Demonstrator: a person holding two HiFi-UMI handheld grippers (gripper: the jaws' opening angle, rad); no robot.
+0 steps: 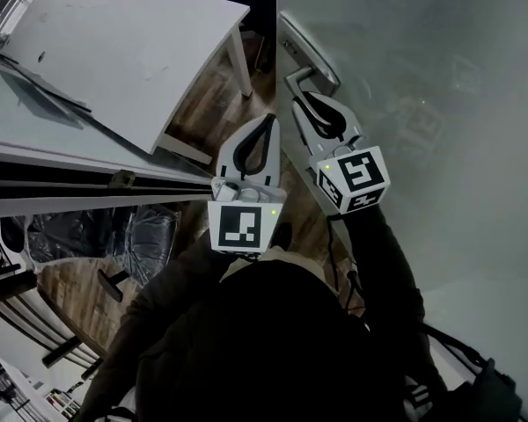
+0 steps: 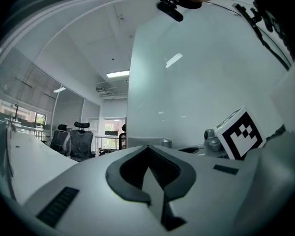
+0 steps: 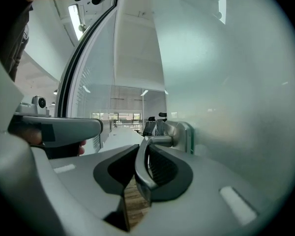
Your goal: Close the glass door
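The frosted glass door (image 1: 422, 104) fills the right of the head view. Its metal lever handle (image 1: 299, 77) sits near the door's left edge. My right gripper (image 1: 310, 99) is shut on that lever. In the right gripper view the lever (image 3: 142, 168) runs down between the two dark pads, against the right one, and joins its plate (image 3: 179, 134) on the door (image 3: 226, 82). My left gripper (image 1: 266, 120) hangs just left of the door edge, shut with nothing in it. In the left gripper view its tips (image 2: 147, 149) meet, with the door (image 2: 196, 82) ahead.
A white table (image 1: 123, 51) stands to the left beyond the wooden floor (image 1: 211, 104). A dark-framed glass partition (image 1: 70, 170) runs along the left. Black office chairs (image 1: 97, 231) sit below it. My dark sleeves and jacket (image 1: 264, 341) fill the bottom.
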